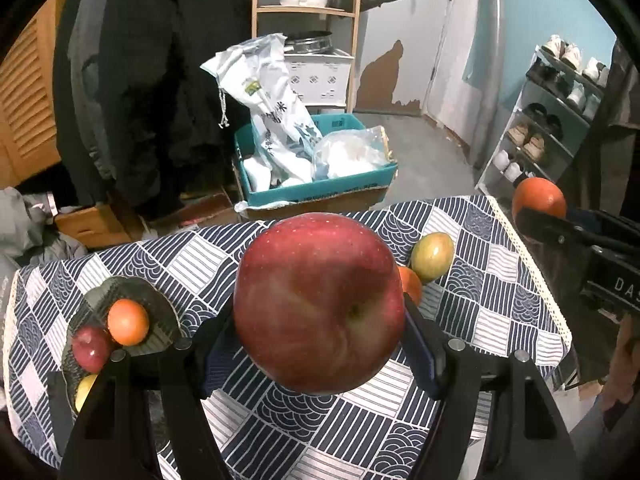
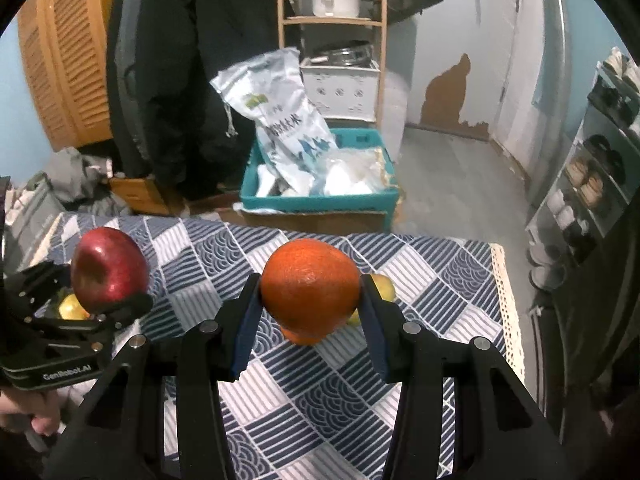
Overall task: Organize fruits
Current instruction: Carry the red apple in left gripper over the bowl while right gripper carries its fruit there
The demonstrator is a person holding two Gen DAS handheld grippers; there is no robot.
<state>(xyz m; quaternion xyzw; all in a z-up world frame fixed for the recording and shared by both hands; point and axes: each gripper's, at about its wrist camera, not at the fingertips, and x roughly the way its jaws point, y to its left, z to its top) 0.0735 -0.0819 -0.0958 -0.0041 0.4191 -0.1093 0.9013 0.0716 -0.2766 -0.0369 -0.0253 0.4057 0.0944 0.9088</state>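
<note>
Over checkered cloth (image 1: 500, 300), left tool (image 1: 320, 316) grips apple (image 1: 320, 304), right tool (image 2: 310, 304) orange (image 2: 310, 284), hiding fruit behind.

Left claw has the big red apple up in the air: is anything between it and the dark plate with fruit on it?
Nothing visible blocks the way. The red apple hangs above bare tablecloth, and the dark plate lies off to the left. The plate already holds an orange, a small red apple and a yellow fruit; its far side looks free.
</note>
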